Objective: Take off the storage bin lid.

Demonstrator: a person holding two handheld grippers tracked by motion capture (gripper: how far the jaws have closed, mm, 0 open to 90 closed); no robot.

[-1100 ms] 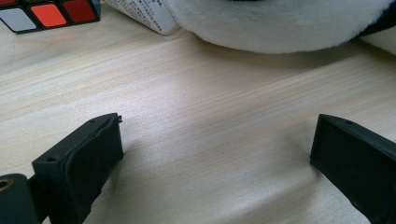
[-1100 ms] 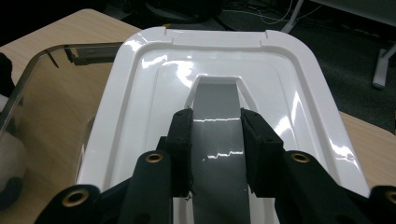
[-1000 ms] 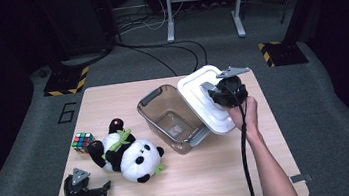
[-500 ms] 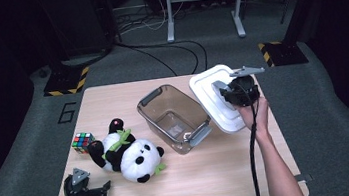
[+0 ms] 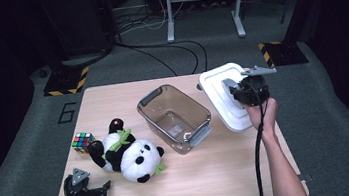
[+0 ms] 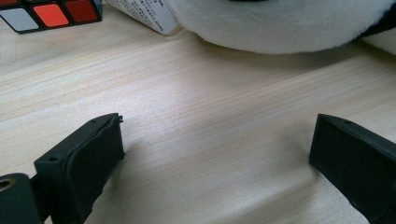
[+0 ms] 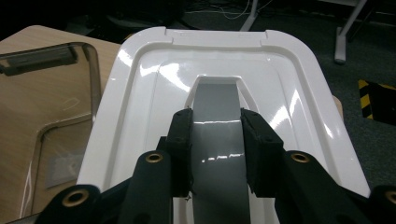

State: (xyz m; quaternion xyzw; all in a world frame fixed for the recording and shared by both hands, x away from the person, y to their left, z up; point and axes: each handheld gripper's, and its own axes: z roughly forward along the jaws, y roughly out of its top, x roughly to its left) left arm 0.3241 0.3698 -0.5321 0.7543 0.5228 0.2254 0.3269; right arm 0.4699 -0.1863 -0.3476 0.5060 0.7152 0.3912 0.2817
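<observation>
Right gripper (image 7: 215,154) clamped on grey handle (image 7: 218,140) of white lid (image 5: 225,97), lid held right of clear bin (image 5: 175,117), overhanging table edge (image 5: 288,139). Left gripper (image 6: 215,163) wide, empty, beside panda (image 5: 131,153). Risk: narrow handle grip lets lid pivot, slip, fall off table.

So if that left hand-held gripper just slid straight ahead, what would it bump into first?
Probably the plush panda: its white belly lies right ahead of the open left hand-held gripper, across bare table. The cube sits off to one side.

bins: 1 (image 5: 175,119) | lids: 1 (image 5: 223,97) | plush pandas: 1 (image 5: 129,153) | puzzle cubes: 1 (image 5: 82,141)
</observation>
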